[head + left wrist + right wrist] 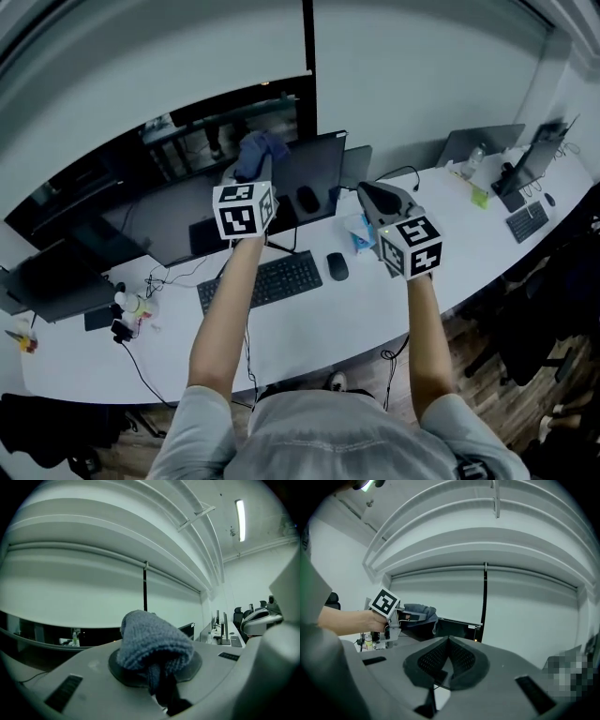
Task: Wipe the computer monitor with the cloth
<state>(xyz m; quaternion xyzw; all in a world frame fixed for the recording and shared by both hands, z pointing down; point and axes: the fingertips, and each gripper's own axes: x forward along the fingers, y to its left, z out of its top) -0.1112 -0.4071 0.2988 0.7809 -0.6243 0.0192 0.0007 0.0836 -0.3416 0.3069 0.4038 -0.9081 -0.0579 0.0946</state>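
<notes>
My left gripper (256, 167) is raised in front of the dark computer monitor (317, 178), near its top edge, and is shut on a bunched blue knitted cloth (260, 148). In the left gripper view the cloth (154, 641) bulges out above the closed jaws and hides the monitor. In the right gripper view the cloth (418, 613) sits by the monitor's top edge (457, 626). My right gripper (367, 192) hovers to the right of the monitor over the desk; its ribbed pads (461, 658) meet with nothing between them.
A black keyboard (261, 279) and mouse (337, 266) lie on the curved white desk (309, 323) below the monitor. A wider dark screen (141, 220) stands at the left. A blue packet (361, 234), a laptop (483, 142) and cables (141, 366) are also on the desk.
</notes>
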